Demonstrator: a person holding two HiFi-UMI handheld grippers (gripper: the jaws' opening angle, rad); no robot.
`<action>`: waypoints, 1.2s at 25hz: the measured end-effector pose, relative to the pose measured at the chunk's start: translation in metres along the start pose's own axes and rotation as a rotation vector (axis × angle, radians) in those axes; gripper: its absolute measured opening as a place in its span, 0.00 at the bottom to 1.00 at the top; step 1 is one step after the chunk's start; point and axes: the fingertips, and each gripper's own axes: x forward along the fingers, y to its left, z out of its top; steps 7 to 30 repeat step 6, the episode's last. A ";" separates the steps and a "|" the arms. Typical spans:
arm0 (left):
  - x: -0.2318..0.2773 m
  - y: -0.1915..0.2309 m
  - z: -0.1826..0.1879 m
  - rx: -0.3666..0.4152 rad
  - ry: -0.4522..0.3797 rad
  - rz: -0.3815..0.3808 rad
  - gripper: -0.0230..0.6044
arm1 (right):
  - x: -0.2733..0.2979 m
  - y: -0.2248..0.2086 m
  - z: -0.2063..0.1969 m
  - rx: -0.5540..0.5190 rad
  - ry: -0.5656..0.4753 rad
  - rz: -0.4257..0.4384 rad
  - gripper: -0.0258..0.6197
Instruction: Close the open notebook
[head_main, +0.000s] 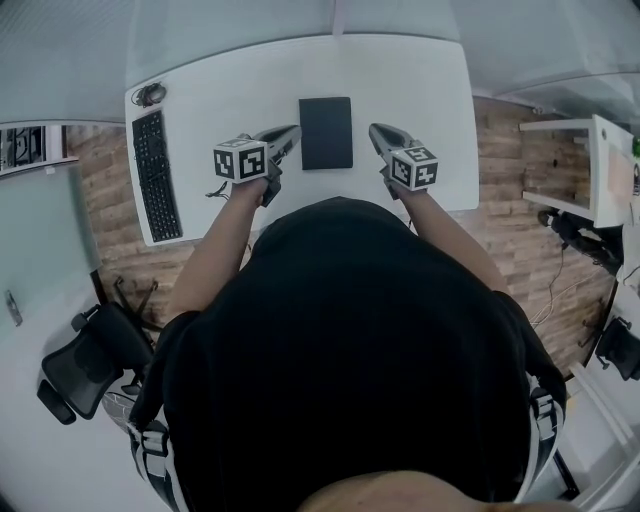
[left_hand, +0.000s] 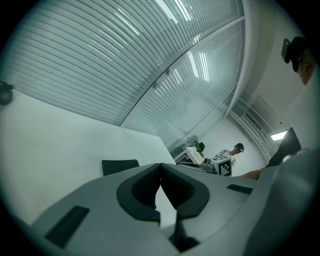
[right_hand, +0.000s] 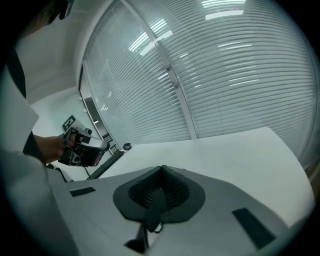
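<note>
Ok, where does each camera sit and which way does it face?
Head view: on the person's head, facing steeply down at the desk, closed notebook and keyboard; torso, forearms, left gripper and right gripper show.
Left gripper view: on the left gripper, facing along its shut jaws over the desk toward the blinds; its own body shows.
Right gripper view: on the right gripper, likewise facing the blinds past shut jaws; its body shows.
Shared: each gripper view catches the other gripper; head and left gripper views both show the notebook.
</note>
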 end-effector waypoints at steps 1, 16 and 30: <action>-0.001 -0.003 0.002 0.005 -0.011 -0.012 0.08 | -0.003 0.001 0.003 -0.008 -0.010 0.002 0.09; -0.002 -0.017 0.006 0.032 -0.051 -0.058 0.07 | -0.014 0.005 0.018 -0.023 -0.057 0.014 0.09; -0.002 -0.017 0.006 0.032 -0.051 -0.058 0.07 | -0.014 0.005 0.018 -0.023 -0.057 0.014 0.09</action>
